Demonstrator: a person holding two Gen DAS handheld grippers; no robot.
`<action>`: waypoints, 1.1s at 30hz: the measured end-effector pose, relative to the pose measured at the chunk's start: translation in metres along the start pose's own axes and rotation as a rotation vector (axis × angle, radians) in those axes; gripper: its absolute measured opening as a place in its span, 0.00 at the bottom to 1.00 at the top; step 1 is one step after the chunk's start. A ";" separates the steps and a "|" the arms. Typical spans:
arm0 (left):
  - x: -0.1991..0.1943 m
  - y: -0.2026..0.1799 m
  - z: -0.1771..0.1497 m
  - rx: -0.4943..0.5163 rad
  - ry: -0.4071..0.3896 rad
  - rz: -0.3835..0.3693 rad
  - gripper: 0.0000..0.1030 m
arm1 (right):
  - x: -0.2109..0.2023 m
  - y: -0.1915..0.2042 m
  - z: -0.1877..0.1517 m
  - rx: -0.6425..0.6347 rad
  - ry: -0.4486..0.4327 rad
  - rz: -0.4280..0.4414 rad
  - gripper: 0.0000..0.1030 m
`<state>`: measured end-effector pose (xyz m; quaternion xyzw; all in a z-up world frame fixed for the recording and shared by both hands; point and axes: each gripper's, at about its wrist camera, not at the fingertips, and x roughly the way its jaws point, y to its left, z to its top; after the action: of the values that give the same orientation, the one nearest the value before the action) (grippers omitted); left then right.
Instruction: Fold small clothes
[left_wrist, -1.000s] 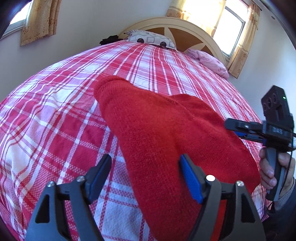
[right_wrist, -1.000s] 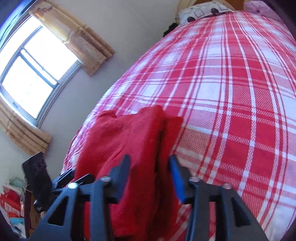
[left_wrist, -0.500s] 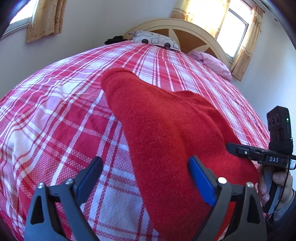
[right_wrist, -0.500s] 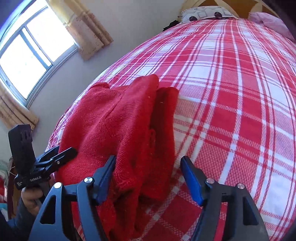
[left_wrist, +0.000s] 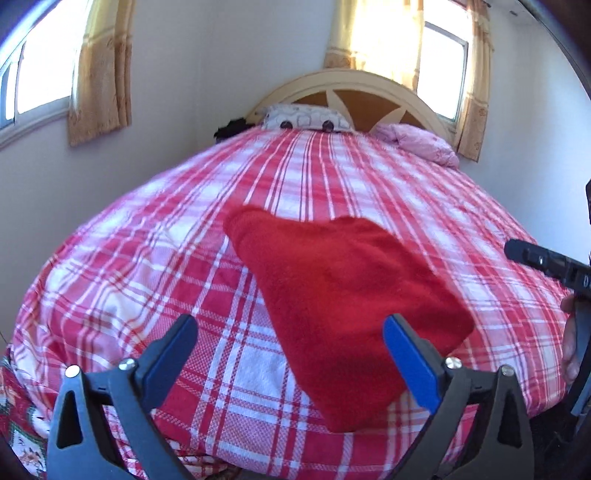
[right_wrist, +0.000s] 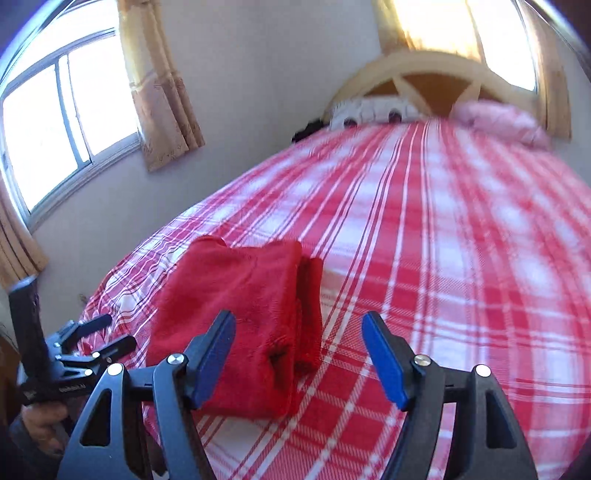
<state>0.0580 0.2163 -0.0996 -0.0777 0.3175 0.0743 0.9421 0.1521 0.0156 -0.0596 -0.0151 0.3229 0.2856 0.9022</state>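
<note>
Two blue-padded fingers of the left gripper (left_wrist: 290, 352) stand wide apart at the bottom of the left wrist view, having just been opening, with nothing pressed between them. Beyond them, the folded red knitted garment (left_wrist: 343, 291) lies on the red-and-white checked bedspread (left_wrist: 147, 280), running from the middle of the frame down toward the lower right; its near corner sits behind the right-hand finger. At the right edge, the right gripper (left_wrist: 546, 262) pokes in above a hand (left_wrist: 570, 343) on its handle. A cream arched headboard (left_wrist: 369, 88), a patterned pillow (left_wrist: 306, 118) and a pink pillow (left_wrist: 421, 144) fill the top centre.

From the right wrist view, the right gripper (right_wrist: 299, 354) also shows its jaws parted, lately opening, gripping nothing. The folded red garment (right_wrist: 240, 314) rests on the bedspread (right_wrist: 461, 277) at lower left centre, partly behind the left-hand finger. Farther left, at the frame's lower edge, the left gripper (right_wrist: 99, 332) appears with its jaws apart, a hand (right_wrist: 40, 421) below it. A curtained window (right_wrist: 66, 122) occupies the upper left.
</note>
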 end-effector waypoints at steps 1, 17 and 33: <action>-0.008 -0.003 0.004 0.006 -0.021 -0.006 1.00 | -0.009 0.006 0.000 -0.021 -0.012 -0.002 0.70; -0.060 -0.028 0.024 0.065 -0.149 -0.005 1.00 | -0.080 0.035 -0.009 -0.084 -0.148 0.002 0.73; -0.059 -0.031 0.021 0.072 -0.138 -0.001 1.00 | -0.080 0.040 -0.013 -0.091 -0.151 0.017 0.73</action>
<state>0.0301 0.1852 -0.0442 -0.0385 0.2541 0.0676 0.9640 0.0737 0.0055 -0.0164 -0.0319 0.2410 0.3082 0.9198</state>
